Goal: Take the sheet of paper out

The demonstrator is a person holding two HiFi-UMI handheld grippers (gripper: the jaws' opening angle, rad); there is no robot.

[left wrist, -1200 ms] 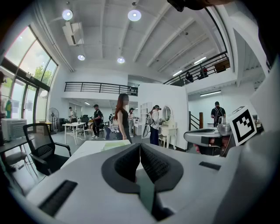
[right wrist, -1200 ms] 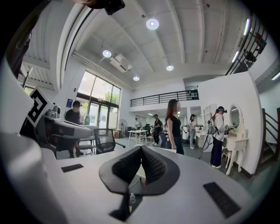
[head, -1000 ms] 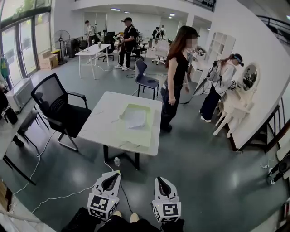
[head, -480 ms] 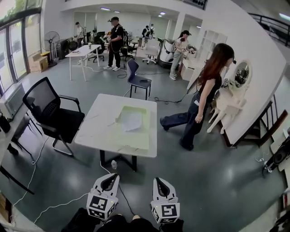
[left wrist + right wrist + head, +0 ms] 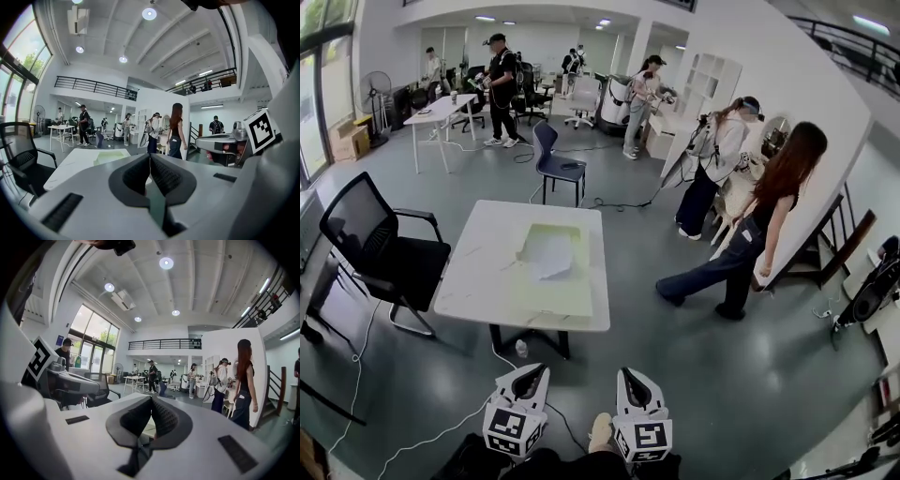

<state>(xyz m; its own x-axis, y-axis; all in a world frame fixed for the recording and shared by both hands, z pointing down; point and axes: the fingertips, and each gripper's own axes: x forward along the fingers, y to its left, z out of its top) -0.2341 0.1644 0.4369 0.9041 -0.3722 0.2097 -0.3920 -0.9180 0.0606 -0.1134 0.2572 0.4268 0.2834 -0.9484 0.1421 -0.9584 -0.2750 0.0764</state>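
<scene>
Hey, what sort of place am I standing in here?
Most likely a big open-plan office or workshop hall: a white table with a black office chair beside it, a second table further back with people standing near it, and a railed upper gallery.

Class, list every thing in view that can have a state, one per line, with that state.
left tool, shut, empty
right tool, shut, empty
paper, lying on the folder, untouched
folder, flat on the table
black chair, unoccupied, beside the table
</scene>
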